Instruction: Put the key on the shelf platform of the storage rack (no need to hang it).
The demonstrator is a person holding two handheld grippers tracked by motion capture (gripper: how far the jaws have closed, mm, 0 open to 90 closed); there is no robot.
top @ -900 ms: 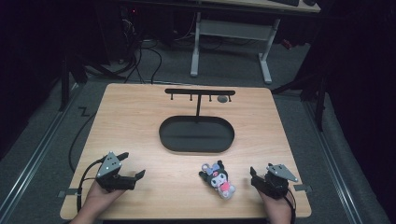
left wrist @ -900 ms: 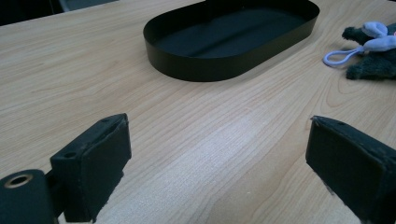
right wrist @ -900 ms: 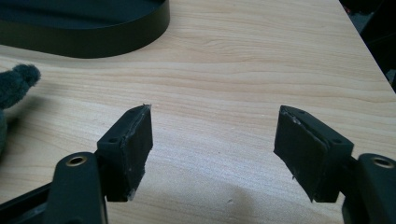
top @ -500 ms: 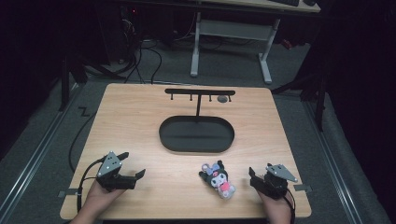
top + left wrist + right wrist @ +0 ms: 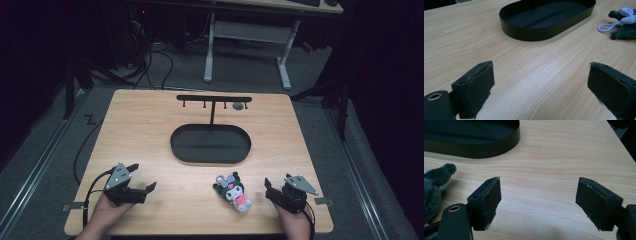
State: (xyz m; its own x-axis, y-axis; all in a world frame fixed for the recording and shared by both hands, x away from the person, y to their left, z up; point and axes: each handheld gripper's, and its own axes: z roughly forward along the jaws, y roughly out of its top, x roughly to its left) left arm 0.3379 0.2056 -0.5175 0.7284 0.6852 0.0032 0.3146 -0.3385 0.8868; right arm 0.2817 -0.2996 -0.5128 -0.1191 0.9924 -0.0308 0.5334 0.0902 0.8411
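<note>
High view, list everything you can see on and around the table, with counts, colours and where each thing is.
table: one, light wood, centre of the high view
tray: one, black, oval, middle of the table
rack: one, black, T-shaped with small hooks, rising behind the tray
plush toy: one, dark grey, white and pink with a pale loop, near edge, just left of the right tool
desk frame: one, white, on the floor beyond the table
cables: several, black, floor at far left
left tool: one, black, open, near left corner, nothing between its pads
right tool: one, black, open, near right corner, beside the toy
</note>
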